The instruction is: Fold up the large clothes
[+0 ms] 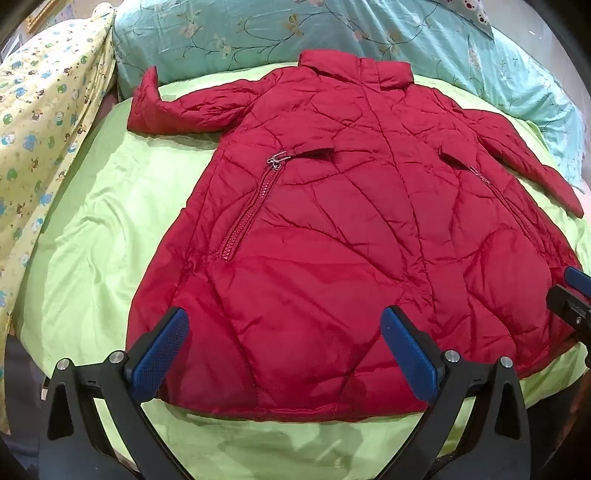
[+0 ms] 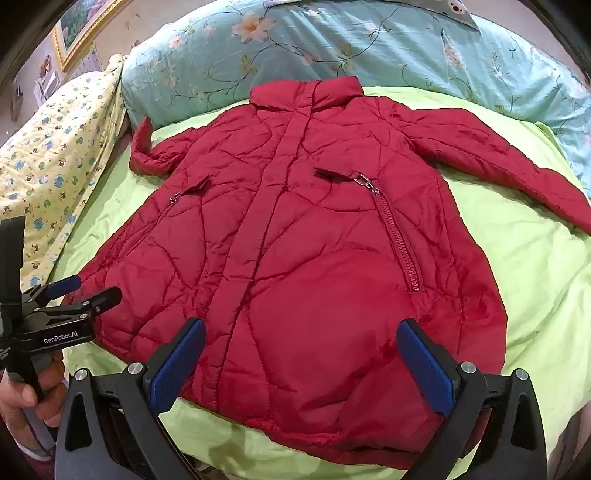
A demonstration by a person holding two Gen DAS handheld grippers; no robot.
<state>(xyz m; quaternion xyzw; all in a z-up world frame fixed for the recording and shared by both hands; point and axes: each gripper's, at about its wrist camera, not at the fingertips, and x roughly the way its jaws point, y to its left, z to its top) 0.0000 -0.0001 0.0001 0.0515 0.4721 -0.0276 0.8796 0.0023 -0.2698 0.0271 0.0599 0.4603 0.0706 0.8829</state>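
Left hand-held gripper and right hand-held gripper: jaws wide apart, nothing held, both poised over the hem at 6 o'clock. Red jacket lies flat, front up, on green bed sheet, collar toward 12 o'clock by the floral pillow.

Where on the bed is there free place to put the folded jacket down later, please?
Bare green sheet lies right of the red jacket, below its right sleeve. Another patch lies left of the jacket, beside the yellow quilt. Near the blue pillows it is crowded by collar and sleeves.
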